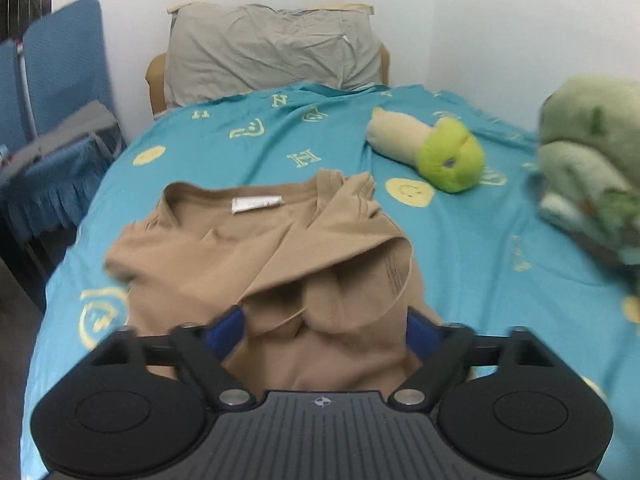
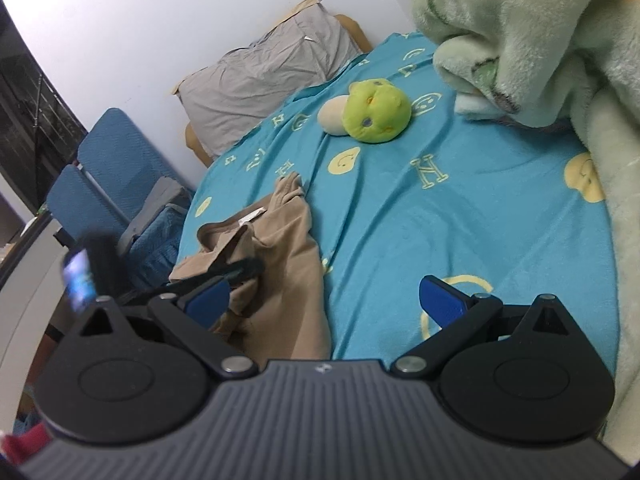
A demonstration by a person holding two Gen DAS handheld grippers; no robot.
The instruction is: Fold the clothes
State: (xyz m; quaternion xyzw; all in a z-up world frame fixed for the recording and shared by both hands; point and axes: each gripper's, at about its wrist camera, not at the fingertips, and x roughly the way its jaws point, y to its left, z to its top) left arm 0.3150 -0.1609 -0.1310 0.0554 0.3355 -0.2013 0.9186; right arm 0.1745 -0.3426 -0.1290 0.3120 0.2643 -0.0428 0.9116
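A tan T-shirt (image 1: 256, 256) lies crumpled on the teal bedsheet (image 1: 480, 248), collar and white label towards the pillow, one side folded over the middle. My left gripper (image 1: 324, 332) is open just above the shirt's near part, blue pads (image 1: 226, 334) spread wide with tan cloth showing between them. In the right wrist view the shirt (image 2: 284, 256) sits left of centre, and the blurred left gripper (image 2: 236, 272) reaches over its left part. My right gripper (image 2: 324, 300) is open over the shirt's right edge and bare sheet (image 2: 460, 220), holding nothing.
A green and cream plush toy (image 1: 444, 152) lies beyond the shirt. A grey pillow (image 1: 272, 52) leans at the headboard. A fluffy pale green blanket (image 2: 560, 40) is piled on the right. Blue chairs (image 1: 60, 64) with a grey garment stand left of the bed.
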